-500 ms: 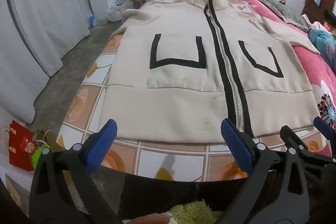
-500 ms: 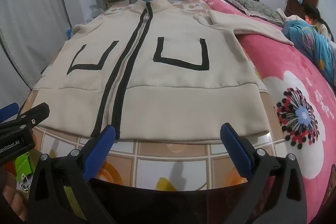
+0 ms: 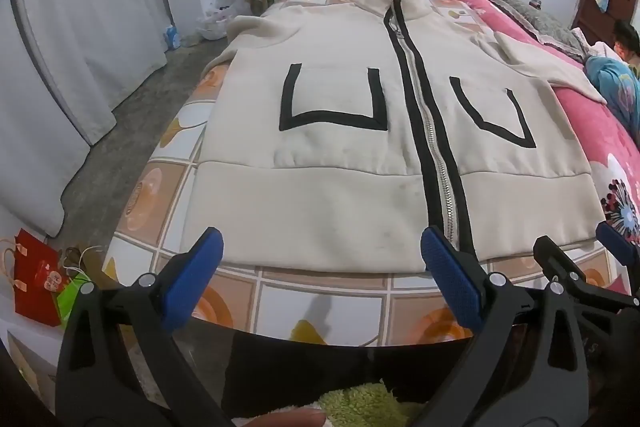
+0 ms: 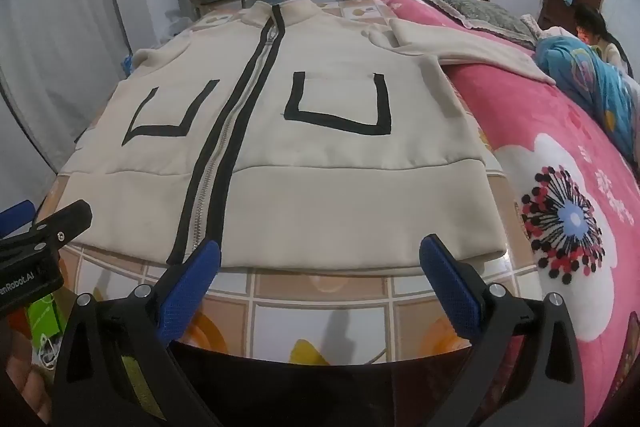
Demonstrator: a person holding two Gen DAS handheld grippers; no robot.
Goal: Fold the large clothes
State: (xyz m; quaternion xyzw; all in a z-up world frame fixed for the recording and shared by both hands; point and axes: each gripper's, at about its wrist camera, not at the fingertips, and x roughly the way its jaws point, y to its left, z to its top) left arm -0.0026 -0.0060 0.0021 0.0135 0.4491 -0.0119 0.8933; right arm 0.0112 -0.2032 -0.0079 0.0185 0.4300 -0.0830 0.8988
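We are hovering the left gripper [image 3: 320, 279] and right gripper [image 4: 320, 279], jaws apart and empty, at the hem of the jacket [image 3: 360, 147] lying flat on the bed [image 3: 320, 307], apparently before the first fold, which calls for pinching that hem.

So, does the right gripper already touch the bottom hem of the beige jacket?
Apart. In the right wrist view the right gripper is wide open with nothing between its fingers, and checked bedsheet shows between the pads and the beige jacket hem.
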